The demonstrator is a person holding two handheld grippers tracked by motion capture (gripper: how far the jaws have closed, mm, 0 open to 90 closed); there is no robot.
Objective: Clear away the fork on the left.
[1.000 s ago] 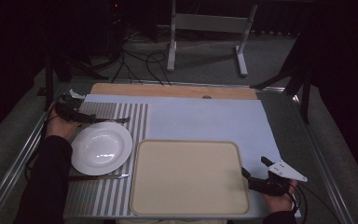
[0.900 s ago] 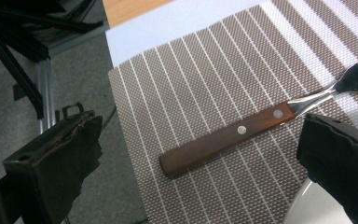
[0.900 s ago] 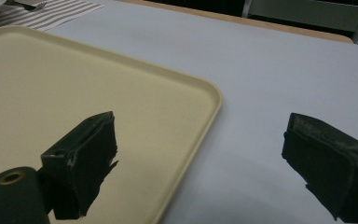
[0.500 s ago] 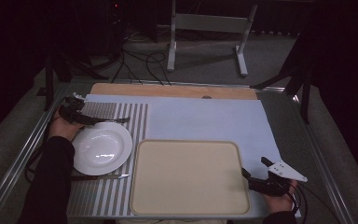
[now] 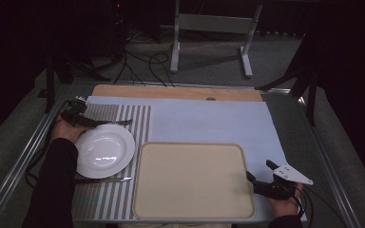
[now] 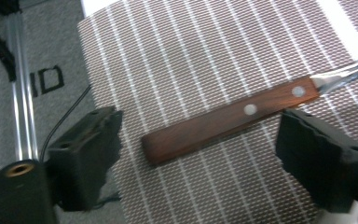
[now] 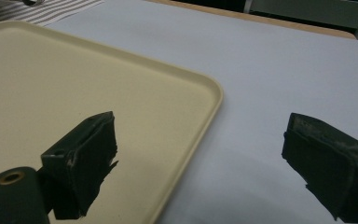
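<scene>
The table (image 5: 285,118) carried a pale blue cloth, with a striped mat (image 5: 138,118) along its left edge and a beige tray (image 5: 192,178) at the near edge. A white plate (image 5: 103,151) sat on the mat; a wooden-handled piece of cutlery (image 6: 228,120) lay just beyond it, toward the far left corner, its metal end running off to the side.

The left gripper (image 6: 200,149) hovered over that handle — jaws spread, having just been closing, the handle between them but untouched. Judged from this, the grip would go best square across the handle, near its middle rivet, pads flat on the wood, lowered until they straddled it fully before pressing.

The right gripper (image 7: 196,172) waited spread and empty, straddling the tray's right rim — well placed to steady it.
</scene>
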